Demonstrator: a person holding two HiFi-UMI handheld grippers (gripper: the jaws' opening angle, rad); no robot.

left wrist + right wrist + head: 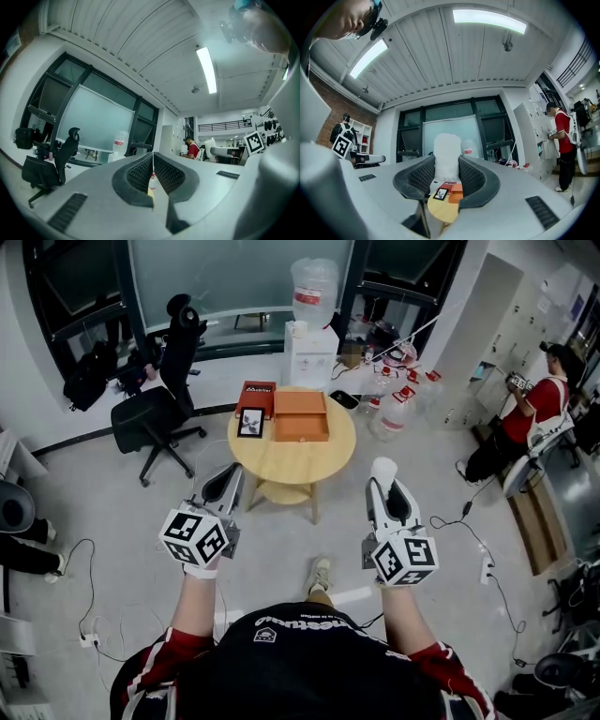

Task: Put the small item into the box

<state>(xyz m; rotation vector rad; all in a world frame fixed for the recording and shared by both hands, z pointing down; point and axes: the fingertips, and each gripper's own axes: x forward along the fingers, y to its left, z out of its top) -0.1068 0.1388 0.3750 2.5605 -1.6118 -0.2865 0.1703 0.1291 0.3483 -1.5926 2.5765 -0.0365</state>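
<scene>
A round wooden table [291,460] stands ahead of me, also low in the right gripper view as the table [443,212]. On it lie an open orange box [301,416], a dark red lid [255,395] and a small black-framed picture [250,422]. My right gripper [382,476] points level at the table, shut on a white, foam-like wrapped item [446,154] that fills the gap between its pads. Under the item I see the orange box [457,190] and the picture [439,193]. My left gripper [225,482] is held beside it, pads [140,171] pressed together, with nothing in it.
A black office chair [155,399] stands left of the table. Behind the table are a water dispenser [312,343] and several water bottles [398,409] on the floor. A person in a red shirt [539,404] stands at the far right. Cables [469,521] trail over the floor.
</scene>
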